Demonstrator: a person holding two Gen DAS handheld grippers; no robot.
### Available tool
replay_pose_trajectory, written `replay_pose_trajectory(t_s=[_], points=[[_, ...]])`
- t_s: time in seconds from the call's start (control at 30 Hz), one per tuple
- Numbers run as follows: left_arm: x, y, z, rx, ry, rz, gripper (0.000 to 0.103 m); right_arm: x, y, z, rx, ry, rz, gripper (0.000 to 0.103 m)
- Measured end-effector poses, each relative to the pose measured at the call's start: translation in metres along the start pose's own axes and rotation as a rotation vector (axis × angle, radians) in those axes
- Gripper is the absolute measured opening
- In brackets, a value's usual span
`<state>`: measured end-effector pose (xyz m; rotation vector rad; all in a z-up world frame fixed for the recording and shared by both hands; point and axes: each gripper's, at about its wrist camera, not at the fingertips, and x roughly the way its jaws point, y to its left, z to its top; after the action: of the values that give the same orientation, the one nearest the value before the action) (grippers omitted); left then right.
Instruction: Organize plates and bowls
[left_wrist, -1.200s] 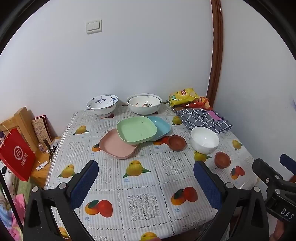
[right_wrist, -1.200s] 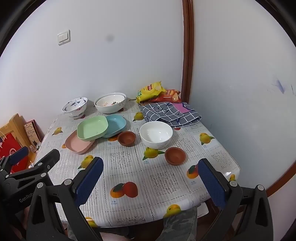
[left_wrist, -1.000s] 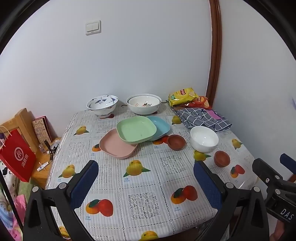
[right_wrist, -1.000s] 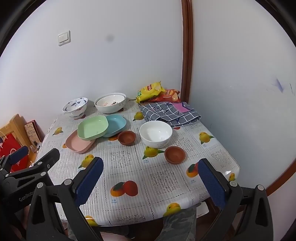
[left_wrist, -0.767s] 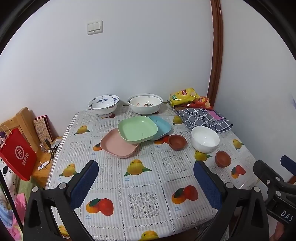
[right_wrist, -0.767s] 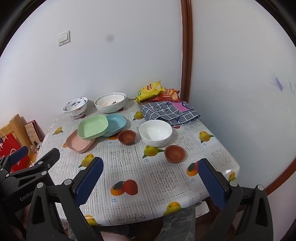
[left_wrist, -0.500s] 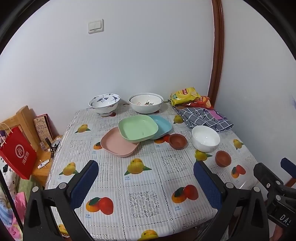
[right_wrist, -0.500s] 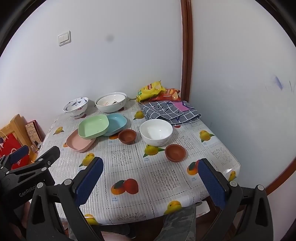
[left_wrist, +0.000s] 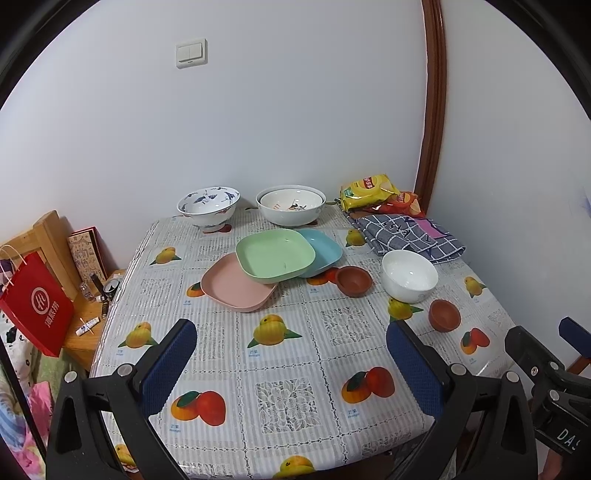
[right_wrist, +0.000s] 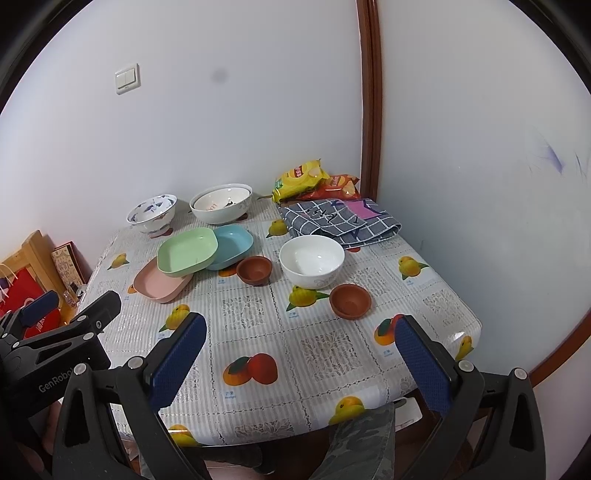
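Corner table (left_wrist: 288, 402), fruit-print cloth. Left gripper (left_wrist: 291, 354) and right gripper (right_wrist: 301, 345) hover over near edge, jaws spread, empty. Green plate (left_wrist: 275, 254) overlaps pink plate (left_wrist: 236, 286) and blue plate (left_wrist: 323, 251) mid-table; white bowl (right_wrist: 312, 260) toward right edge: loose, unstacked.

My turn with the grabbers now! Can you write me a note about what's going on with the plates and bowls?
Left gripper: jaws open, empty, above the near table edge.
Right gripper: jaws open, empty, also near the edge.
Green plate lies across the pink plate and blue plate, loosely overlapped.
White bowl and two brown bowls stand apart, to the right.
Two big bowls stand by the wall.
Done: nothing gripped yet.
Left: likely stacking plates and gathering bowls.
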<state>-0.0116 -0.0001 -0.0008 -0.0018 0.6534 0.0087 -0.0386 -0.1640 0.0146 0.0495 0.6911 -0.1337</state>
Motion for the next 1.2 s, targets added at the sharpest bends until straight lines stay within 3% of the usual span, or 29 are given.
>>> replay_pose_trajectory(t_s=[1.2], points=[[-0.0044, 0.0013, -0.0033, -0.001, 0.001, 0.001, 0.103, -0.0052, -0.0006, -0.0034, -0.004, -0.013, 0.010, 0.101]])
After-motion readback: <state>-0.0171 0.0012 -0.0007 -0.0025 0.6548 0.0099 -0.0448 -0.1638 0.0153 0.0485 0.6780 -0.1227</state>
